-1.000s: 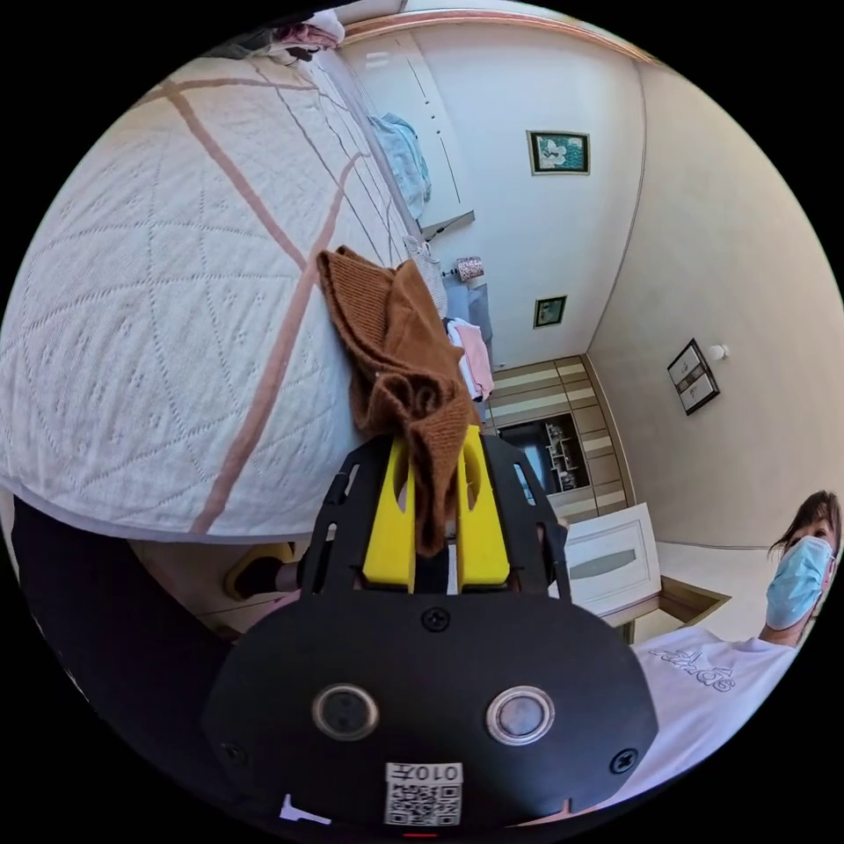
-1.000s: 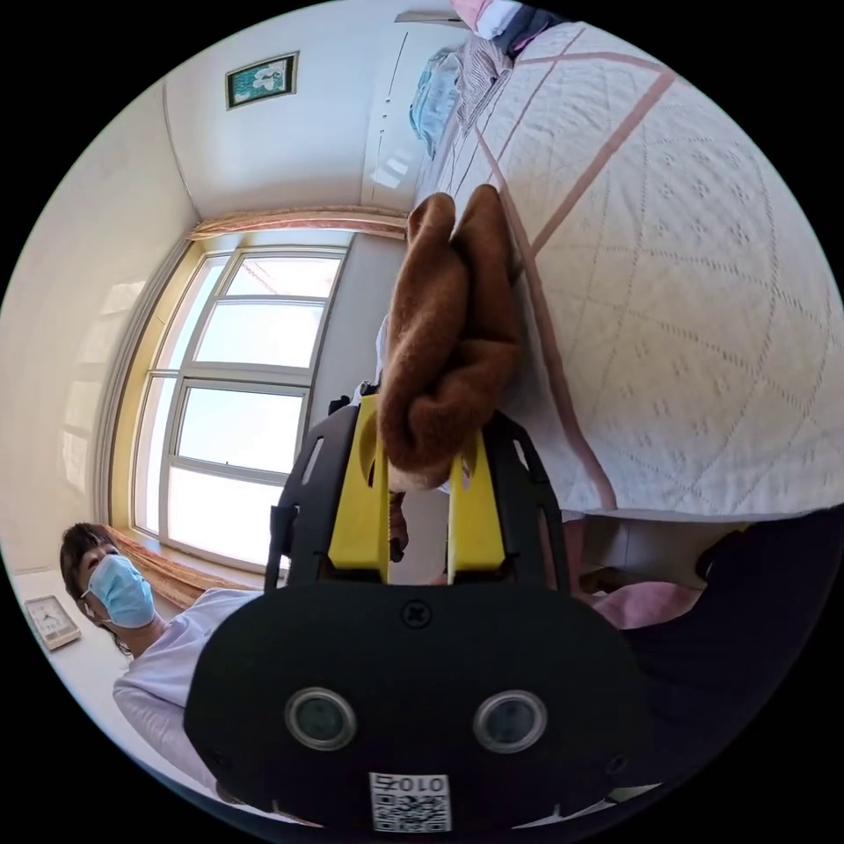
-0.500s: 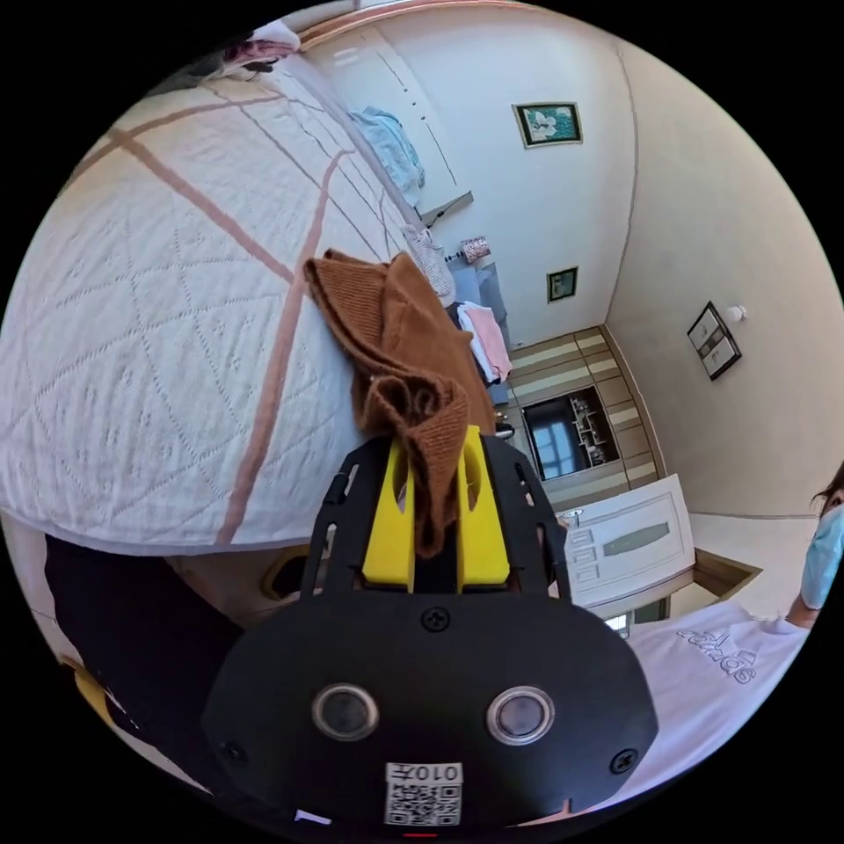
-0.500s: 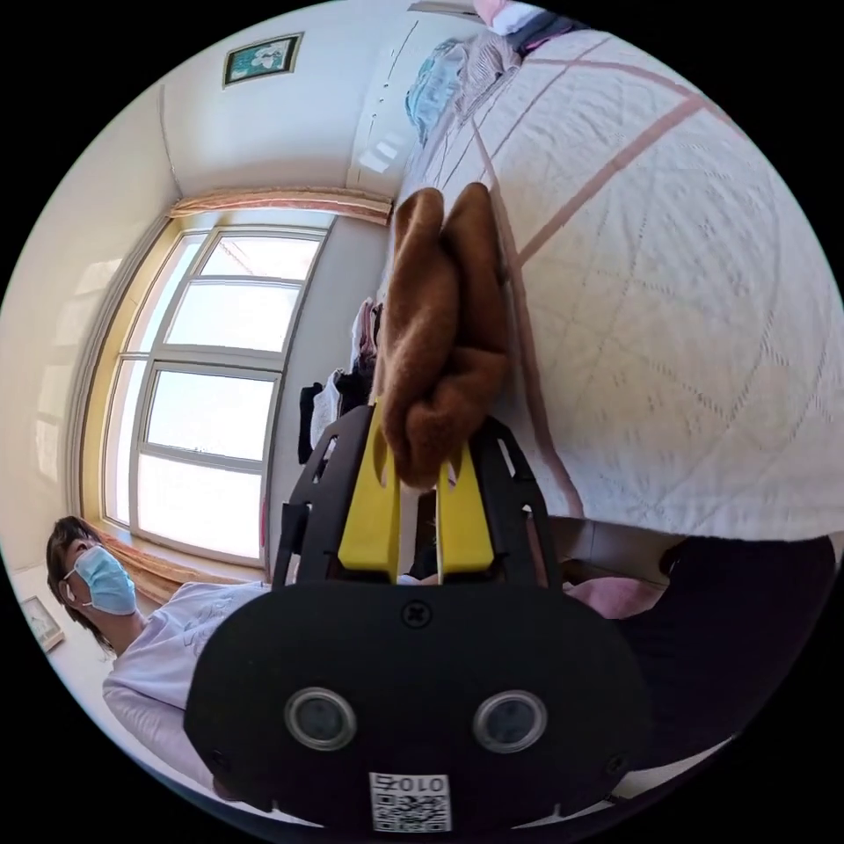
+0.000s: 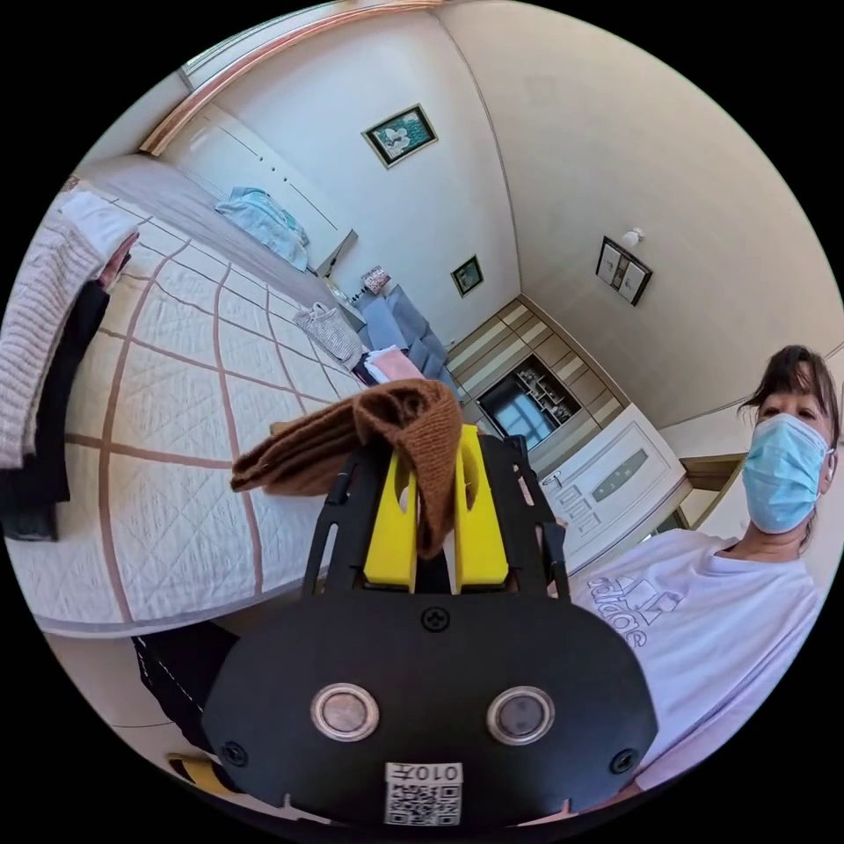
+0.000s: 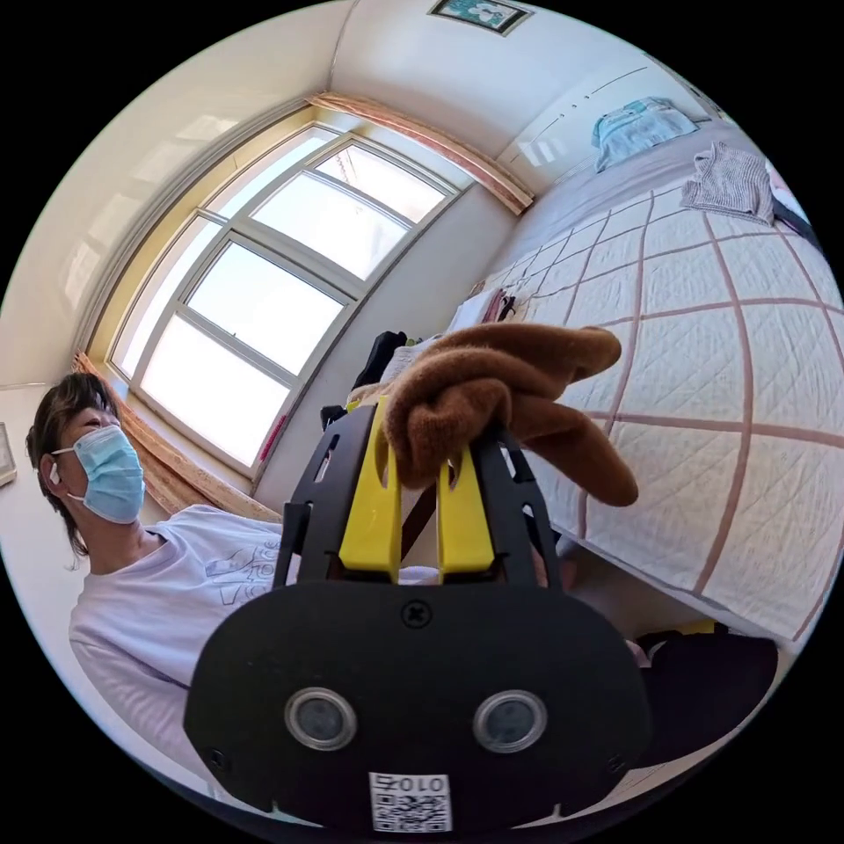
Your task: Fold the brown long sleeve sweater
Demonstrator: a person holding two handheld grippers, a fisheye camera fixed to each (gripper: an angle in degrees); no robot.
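Across the quilted bed, cream with pink-brown grid lines, folded clothes lie at nine o'clock in the left gripper view. Left gripper, jaws narrow, pinches a fold of the brown sweater, which trails toward nine o'clock above the quilt. Right gripper likewise clamps bunched sweater, a flap hanging toward four o'clock. Big window at ten o'clock; person at eight o'clock.

The brown sweater bunches over both grippers' tips, hiding its sleeves and shape
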